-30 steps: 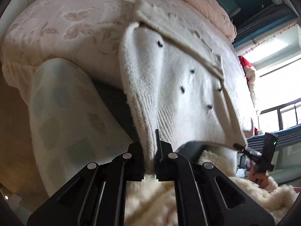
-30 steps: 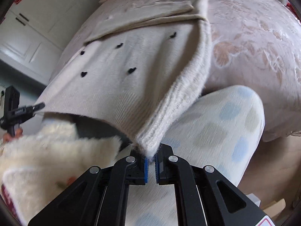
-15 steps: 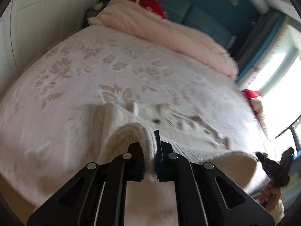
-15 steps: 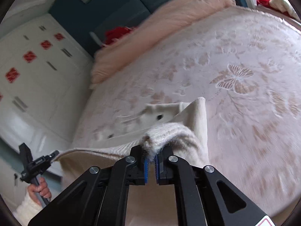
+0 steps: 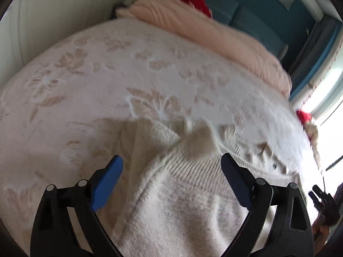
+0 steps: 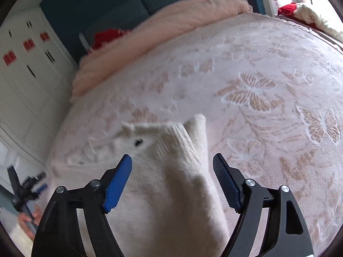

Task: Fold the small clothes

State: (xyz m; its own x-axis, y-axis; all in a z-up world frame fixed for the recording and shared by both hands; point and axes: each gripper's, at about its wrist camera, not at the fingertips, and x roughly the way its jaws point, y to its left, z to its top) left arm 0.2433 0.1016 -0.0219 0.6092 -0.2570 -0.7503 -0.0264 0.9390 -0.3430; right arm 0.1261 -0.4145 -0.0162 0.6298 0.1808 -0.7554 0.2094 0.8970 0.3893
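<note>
Cream knit sweater (image 5: 182, 192) lying folded on the butterfly-patterned bedspread (image 5: 85, 81).
Fuzzy, ribbed-edged, small dark dots; no legible writing. Left gripper (image 5: 171, 180) and right gripper (image 6: 171, 177) both spread wide, released, straddling the sweater's near corners.

A home bedroom: a bed (image 6: 268, 49) with a butterfly-patterned cover, a rolled pink quilt (image 6: 171, 19) along its far edge, and white wardrobe doors (image 6: 25, 68) beside it.
</note>
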